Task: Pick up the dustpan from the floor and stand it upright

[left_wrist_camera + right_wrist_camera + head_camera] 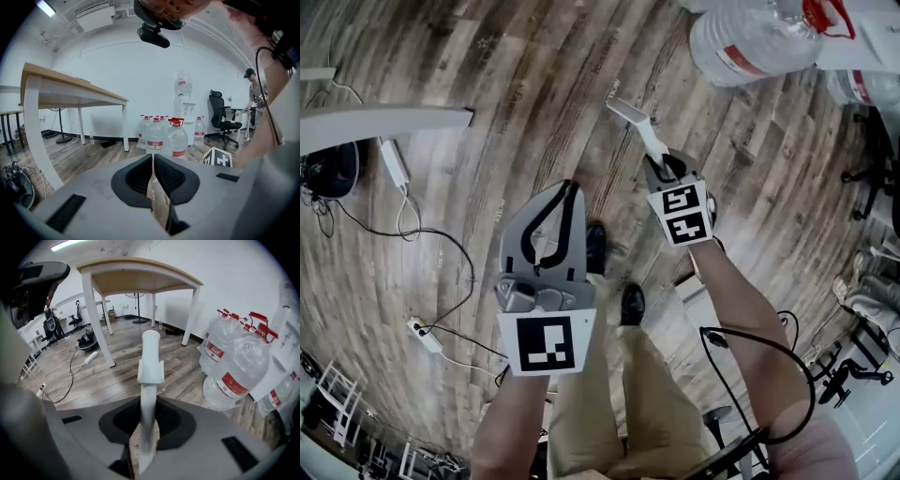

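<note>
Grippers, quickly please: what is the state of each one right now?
Left gripper: closed, nothing between its jaws.
Right gripper: closed on the white dustpan handle.

The left gripper (153, 159) is holding its black jaws pressed together, facing clear red-capped plastic water bottles (176, 140) on wooden floor (89, 157)

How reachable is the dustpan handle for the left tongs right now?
Probably yes. The dustpan handle sticks out past the right tongs, which are shut on it, and nothing stands between it and the left tongs; those are shut and would need opening.
</note>
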A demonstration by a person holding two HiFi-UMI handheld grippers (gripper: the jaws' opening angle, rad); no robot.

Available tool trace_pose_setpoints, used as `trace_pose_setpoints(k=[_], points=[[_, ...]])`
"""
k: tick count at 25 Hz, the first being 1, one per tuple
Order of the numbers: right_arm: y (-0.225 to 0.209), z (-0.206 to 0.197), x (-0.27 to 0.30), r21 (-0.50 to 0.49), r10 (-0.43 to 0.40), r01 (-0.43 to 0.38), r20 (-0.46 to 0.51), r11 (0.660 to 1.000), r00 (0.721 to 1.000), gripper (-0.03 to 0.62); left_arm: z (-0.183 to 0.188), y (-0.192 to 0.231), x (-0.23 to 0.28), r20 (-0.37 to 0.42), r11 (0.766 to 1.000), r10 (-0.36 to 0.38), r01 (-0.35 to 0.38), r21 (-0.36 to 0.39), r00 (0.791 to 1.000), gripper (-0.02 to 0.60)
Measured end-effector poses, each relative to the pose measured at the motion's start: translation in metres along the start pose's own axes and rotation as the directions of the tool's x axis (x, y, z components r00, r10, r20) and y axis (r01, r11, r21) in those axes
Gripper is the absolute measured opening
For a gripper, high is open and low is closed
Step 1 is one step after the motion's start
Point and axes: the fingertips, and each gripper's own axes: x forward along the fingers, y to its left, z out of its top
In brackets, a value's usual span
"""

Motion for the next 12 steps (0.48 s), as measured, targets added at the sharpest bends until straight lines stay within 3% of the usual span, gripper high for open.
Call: trace_pose_setpoints(k=[4,12], points=[[-0.021,0.014,-0.051,0.025,-0.054,0.053,0.04,0.998,0.998,0.081,0.042,-0.021,-0.011,0.039,1.0,-0.019,0.02,-0.017,0.999,0.017],[-0.041,0.009,-0.152,0.095,-0.13,0.119,0.124,0.988,0.984,0.078,0.114,-0.082,-0.047,0.106,0.992,-0.109,0.101,0.071,0.988,0.017]])
